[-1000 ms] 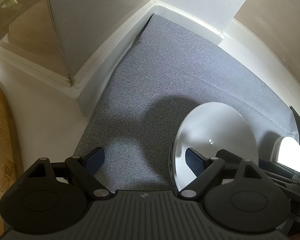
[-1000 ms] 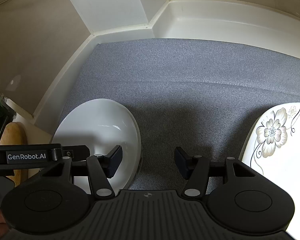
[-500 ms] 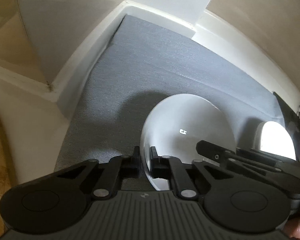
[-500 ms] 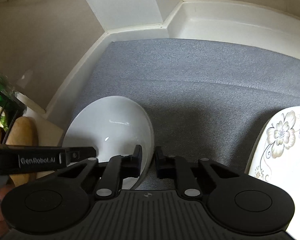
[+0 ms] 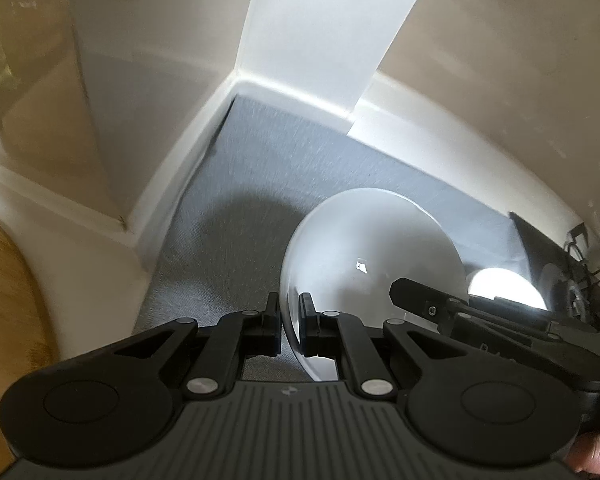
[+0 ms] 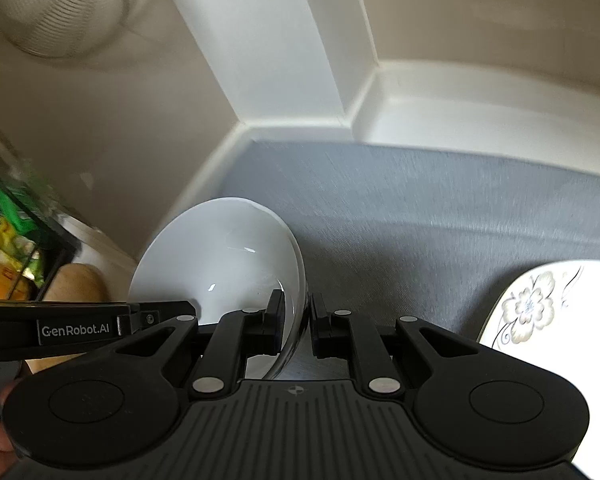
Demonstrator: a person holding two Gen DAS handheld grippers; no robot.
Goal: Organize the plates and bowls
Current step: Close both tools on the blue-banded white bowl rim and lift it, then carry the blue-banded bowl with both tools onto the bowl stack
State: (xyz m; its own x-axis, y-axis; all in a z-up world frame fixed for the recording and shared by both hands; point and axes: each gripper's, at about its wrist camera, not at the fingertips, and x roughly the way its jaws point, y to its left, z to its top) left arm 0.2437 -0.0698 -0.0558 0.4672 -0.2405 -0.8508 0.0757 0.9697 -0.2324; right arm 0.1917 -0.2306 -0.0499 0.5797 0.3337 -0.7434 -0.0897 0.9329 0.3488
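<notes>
Left tongs (image 5: 289, 322) and right tongs (image 6: 298, 322) both clamp the white bowl's (image 5: 374, 256) rim above the grey mat (image 5: 236, 216).

Both grippers (image 5: 289, 330) (image 6: 296, 326) clamped white bowl (image 5: 374, 256) rim — lifted off mat (image 5: 236, 240).

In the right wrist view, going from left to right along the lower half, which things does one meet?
Colourful packets → white bowl, its rim pinched in the right claw → bare grey mat → plate with a flower pattern.
</notes>
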